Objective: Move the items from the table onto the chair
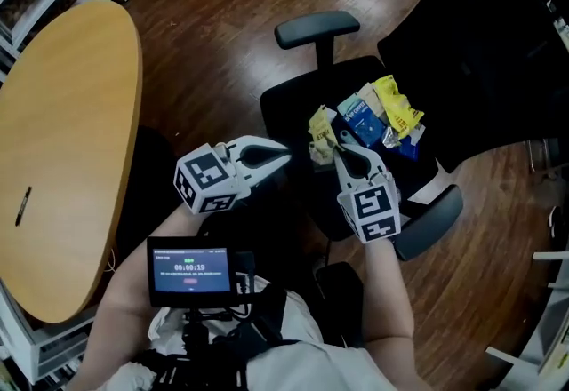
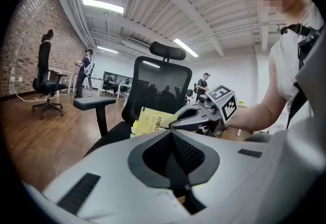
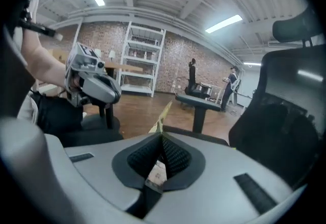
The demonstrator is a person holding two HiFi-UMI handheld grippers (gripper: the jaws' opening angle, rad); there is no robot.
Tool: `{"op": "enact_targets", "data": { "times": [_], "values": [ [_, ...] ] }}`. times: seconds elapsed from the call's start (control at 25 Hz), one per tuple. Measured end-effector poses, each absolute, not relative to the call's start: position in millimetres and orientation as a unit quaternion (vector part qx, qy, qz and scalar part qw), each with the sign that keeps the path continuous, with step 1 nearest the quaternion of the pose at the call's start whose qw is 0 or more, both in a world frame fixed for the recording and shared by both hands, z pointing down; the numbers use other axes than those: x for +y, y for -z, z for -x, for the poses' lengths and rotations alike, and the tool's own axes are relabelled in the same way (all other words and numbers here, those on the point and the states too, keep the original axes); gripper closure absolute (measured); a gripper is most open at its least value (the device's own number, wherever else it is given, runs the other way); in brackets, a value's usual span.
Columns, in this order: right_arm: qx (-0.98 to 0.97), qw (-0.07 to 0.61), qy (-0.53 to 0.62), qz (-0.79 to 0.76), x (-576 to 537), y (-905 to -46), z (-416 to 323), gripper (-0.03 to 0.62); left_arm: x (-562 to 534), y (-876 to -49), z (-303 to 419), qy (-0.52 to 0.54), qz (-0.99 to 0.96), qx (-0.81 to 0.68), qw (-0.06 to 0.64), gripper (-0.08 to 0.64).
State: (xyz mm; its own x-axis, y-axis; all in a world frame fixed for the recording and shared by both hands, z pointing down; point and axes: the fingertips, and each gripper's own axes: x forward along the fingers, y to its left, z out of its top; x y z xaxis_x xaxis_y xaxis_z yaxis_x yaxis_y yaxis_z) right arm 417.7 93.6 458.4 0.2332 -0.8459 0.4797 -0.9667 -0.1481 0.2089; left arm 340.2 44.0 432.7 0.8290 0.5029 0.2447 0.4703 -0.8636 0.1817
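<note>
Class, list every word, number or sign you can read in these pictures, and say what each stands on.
"00:00:19": small screen at the person's chest; its other lines are too small.
Yellow packet: dark characters, too blurred to read.
Blue packet on the chair: print too small.
Marker cubes: black-and-white patterns only, no words.

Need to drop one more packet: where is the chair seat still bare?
The seat is bare along its front edge, beside the left gripper, and in the strip toward the far armrest. It is crowded by the backrest, where the packets are heaped and the right gripper holds a yellow packet at their edge.
</note>
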Motion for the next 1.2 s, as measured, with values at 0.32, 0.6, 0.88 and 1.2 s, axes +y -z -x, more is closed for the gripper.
{"op": "enact_targets", "data": {
  "times": [0.32, 0.6, 0.88, 1.2],
  "values": [
    [-0.498, 0.419, -0.159, -0.742, 136, -523, -464, 0.588, 64, -475, -354, -0.177, -0.942, 0.274, 0.076, 0.549],
    [-0.370, 0.662, -0.117, -0.641, 159, -566, -512, 0.586, 68, -485, -358, -0.186, -0.940, 0.273, 0.089, 0.549],
    [-0.405, 0.663, -0.205, -0.595, 165, -614, -508, 0.448, 59, -483, -352, -0.186, -0.941, 0.268, 0.087, 0.550],
    [-0.485, 0.505, -0.184, -0.690, 141, -558, -476, 0.448, 49, -467, -348, -0.173, -0.947, 0.256, 0.084, 0.550]
  ]
}}
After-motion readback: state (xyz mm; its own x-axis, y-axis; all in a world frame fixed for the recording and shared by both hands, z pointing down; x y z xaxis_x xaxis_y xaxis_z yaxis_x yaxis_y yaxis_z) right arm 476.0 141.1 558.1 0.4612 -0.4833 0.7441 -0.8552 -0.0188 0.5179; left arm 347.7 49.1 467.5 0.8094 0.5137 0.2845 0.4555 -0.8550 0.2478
